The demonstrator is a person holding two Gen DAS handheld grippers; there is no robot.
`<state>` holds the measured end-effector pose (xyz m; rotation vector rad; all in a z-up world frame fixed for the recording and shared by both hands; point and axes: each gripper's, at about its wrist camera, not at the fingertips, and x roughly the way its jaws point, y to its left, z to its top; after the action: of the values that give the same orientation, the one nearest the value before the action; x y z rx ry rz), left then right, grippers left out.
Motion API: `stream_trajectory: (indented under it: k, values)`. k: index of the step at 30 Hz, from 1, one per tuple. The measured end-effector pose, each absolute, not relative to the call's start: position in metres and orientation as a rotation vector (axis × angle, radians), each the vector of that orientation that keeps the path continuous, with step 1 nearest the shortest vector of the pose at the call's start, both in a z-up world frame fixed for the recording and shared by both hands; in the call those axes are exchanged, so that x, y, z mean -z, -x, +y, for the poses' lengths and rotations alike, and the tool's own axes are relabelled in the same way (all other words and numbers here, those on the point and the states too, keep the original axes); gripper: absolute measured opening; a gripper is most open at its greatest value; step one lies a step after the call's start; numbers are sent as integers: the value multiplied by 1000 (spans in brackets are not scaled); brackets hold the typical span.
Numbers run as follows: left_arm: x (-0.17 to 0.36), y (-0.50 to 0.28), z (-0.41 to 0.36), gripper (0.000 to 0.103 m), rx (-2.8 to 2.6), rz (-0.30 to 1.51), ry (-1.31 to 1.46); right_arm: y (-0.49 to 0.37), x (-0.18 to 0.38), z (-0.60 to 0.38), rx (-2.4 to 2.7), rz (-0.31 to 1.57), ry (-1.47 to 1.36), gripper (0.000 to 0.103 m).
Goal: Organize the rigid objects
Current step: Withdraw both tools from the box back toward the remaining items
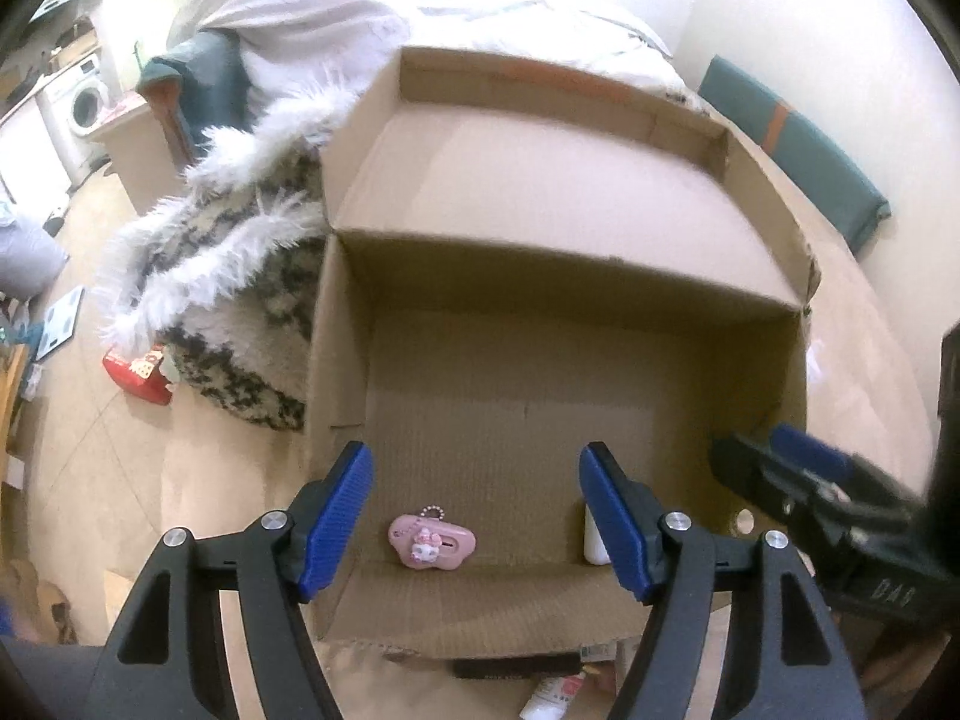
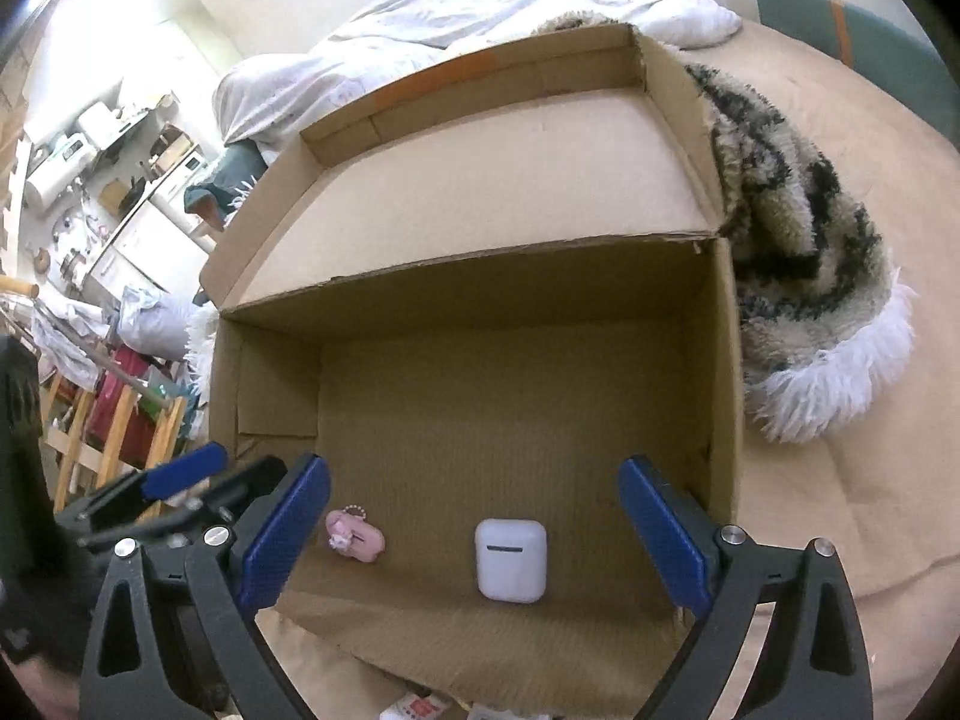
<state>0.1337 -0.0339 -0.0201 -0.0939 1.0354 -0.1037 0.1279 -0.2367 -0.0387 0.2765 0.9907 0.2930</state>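
Observation:
An open cardboard box (image 1: 600,276) (image 2: 480,276) lies below both grippers. On its floor near the front wall rests a small pink charm case with a bead chain (image 1: 432,543) (image 2: 355,535). A white earbud case (image 2: 511,561) stands to its right; in the left wrist view the earbud case (image 1: 594,537) is mostly hidden behind a blue pad. My left gripper (image 1: 474,516) hangs open over the pink case, touching nothing. My right gripper (image 2: 474,531) is open wide above the earbud case, with nothing between its pads. Each gripper shows at the other view's edge.
A shaggy black-and-cream rug with white fringe (image 1: 240,276) (image 2: 804,252) lies against the box. A white duvet (image 2: 480,6) sits behind. A small white tube (image 1: 555,693) and packets lie just in front of the box. A red packet (image 1: 138,375) lies on the floor.

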Motion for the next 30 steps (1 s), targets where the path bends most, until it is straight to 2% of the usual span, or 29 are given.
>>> stream_trajectory:
  k: [6,15,22,30]
  values:
    - [8,-114,-21,69,82,1022,98,-103,22,-241,-295,965,-228,103]
    - [25,-80,15,69,10,1060,121,-57,26,-249,-298,1012,-236,103]
    - [51,-72,45,70,-41,1177,191,-40,46,-252,-271,1093,-227,103]
    - [94,-70,36,70,13,1367,221,-40,66,-259,-245,1174,-279,103]
